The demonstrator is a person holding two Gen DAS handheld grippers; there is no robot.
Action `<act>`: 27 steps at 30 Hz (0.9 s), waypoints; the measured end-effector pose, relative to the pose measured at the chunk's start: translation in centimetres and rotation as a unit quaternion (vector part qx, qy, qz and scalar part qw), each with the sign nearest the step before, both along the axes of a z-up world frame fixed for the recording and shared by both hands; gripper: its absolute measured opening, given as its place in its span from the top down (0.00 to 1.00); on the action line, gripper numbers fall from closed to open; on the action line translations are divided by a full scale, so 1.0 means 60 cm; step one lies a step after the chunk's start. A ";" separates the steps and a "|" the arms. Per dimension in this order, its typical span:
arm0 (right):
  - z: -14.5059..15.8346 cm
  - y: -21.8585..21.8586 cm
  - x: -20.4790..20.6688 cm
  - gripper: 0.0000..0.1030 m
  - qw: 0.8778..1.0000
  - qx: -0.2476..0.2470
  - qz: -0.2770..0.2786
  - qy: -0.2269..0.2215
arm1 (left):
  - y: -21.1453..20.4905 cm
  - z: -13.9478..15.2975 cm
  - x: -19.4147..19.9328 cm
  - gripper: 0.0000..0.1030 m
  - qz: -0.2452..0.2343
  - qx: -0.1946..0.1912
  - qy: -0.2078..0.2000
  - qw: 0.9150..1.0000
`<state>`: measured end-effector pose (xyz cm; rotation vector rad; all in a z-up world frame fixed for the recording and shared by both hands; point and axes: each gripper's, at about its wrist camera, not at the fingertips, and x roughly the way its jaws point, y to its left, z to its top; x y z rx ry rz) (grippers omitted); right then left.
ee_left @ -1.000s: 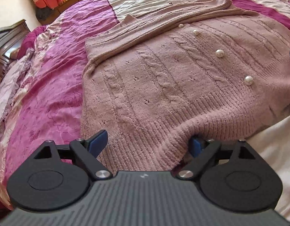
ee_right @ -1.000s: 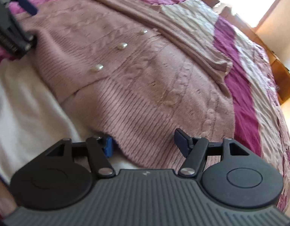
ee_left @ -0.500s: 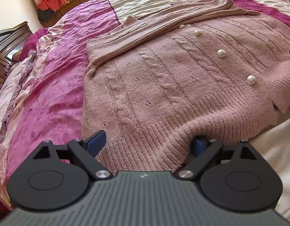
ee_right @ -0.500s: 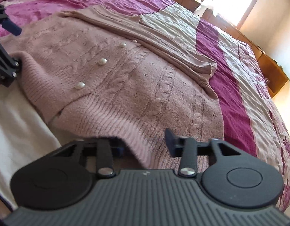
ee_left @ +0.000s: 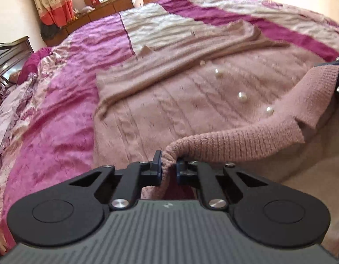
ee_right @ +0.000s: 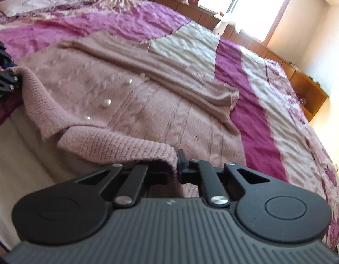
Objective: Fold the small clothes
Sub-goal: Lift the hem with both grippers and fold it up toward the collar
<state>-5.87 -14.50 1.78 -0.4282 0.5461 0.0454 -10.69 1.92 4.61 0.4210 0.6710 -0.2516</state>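
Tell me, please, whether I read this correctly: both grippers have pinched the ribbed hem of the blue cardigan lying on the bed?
Only the colour is wrong: the cardigan is dusty pink, as both wrist views show. The left gripper and right gripper do pinch its hem on the bed.

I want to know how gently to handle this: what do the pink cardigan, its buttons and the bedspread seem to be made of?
The pink cardigan looks like soft, fuzzy knit yarn, wool or acrylic: ribbed hem and cable stitches show. Its buttons look like glossy faux pearl, round and white with highlights. The bedspread seems a crinkled woven fabric with a satin-like sheen, possibly polyester. Both the left gripper and right gripper pinch the hem.
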 end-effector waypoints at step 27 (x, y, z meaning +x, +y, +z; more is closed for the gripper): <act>0.125 0.025 0.228 0.92 0.988 -0.032 0.021 -0.148 | -0.048 0.182 0.256 0.95 0.048 -0.031 -0.155 0.986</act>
